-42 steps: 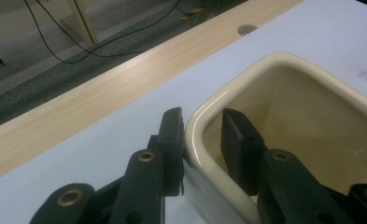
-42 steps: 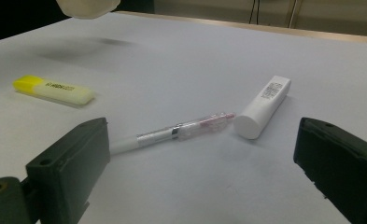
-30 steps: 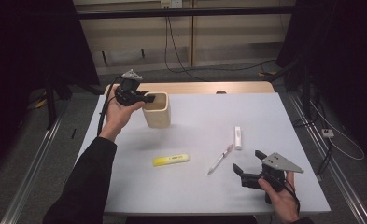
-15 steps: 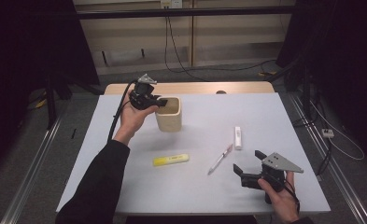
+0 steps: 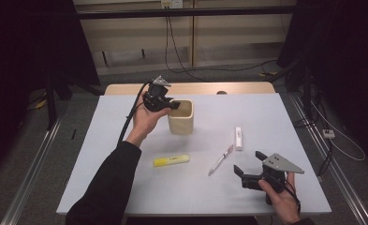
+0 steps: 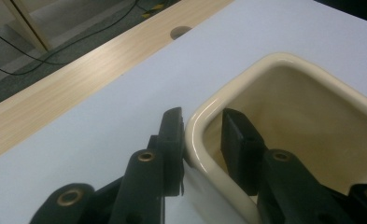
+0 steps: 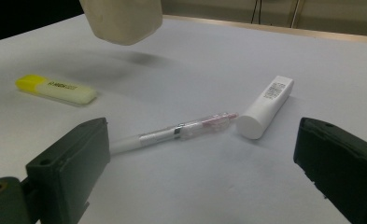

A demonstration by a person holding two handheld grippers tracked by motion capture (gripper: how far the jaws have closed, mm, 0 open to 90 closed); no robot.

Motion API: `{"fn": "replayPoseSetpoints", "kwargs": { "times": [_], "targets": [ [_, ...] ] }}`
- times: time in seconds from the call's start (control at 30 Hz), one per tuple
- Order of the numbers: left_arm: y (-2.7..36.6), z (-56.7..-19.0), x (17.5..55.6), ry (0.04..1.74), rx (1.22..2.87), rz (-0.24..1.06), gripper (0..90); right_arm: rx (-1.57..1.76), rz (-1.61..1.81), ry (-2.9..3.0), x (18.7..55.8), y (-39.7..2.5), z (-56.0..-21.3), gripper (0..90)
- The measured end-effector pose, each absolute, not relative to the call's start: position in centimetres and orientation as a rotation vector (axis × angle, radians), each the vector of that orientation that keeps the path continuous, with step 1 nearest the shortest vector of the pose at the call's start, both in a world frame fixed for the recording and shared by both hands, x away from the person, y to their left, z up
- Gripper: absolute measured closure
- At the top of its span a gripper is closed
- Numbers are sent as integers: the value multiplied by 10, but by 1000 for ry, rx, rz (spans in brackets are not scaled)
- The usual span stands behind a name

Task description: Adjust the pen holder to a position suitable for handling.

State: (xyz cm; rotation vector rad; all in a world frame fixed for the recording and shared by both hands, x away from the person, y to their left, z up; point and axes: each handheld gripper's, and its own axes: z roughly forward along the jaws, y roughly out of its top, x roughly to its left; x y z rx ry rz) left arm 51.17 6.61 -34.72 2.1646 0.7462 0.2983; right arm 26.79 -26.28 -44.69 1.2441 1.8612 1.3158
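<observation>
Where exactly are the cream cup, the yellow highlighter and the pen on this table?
cream cup (image 5: pixel 181 123): high view, on its front wall.
yellow highlighter (image 5: pixel 171 161): high view, on the middle of its body.
pen (image 7: pixel 172 132): right gripper view, on the middle of its barrel.

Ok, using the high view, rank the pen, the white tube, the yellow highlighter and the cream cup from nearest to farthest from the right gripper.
1. Pen: just up-left of the right gripper, lying slantwise.
2. White tube: beyond the pen, straight ahead of the gripper.
3. Yellow highlighter: well off to its left, mid-table.
4. Cream cup: farthest, toward the table's far left, with the left gripper on its rim.
</observation>
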Motion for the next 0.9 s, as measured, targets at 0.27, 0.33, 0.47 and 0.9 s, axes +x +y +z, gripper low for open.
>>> {"fn": "replayPoseSetpoints", "kwargs": {
  "times": [0.27, 0.33, 0.47, 0.9],
  "targets": [
    [47, -350, 512, 746, 2170, 288, 702, 1243, 1319, 1862, 268, -262, -447, 35],
    [41, -351, 512, 742, 2168, 296, 702, 1238, 1316, 1864, 268, -262, -447, 35],
    [35, -357, 511, 739, 2177, 271, 702, 1245, 1318, 1858, 268, -263, -447, 35],
    [30, -375, 510, 765, 2196, 251, 701, 1243, 1318, 1861, 268, -263, -447, 35]
  ]
}}
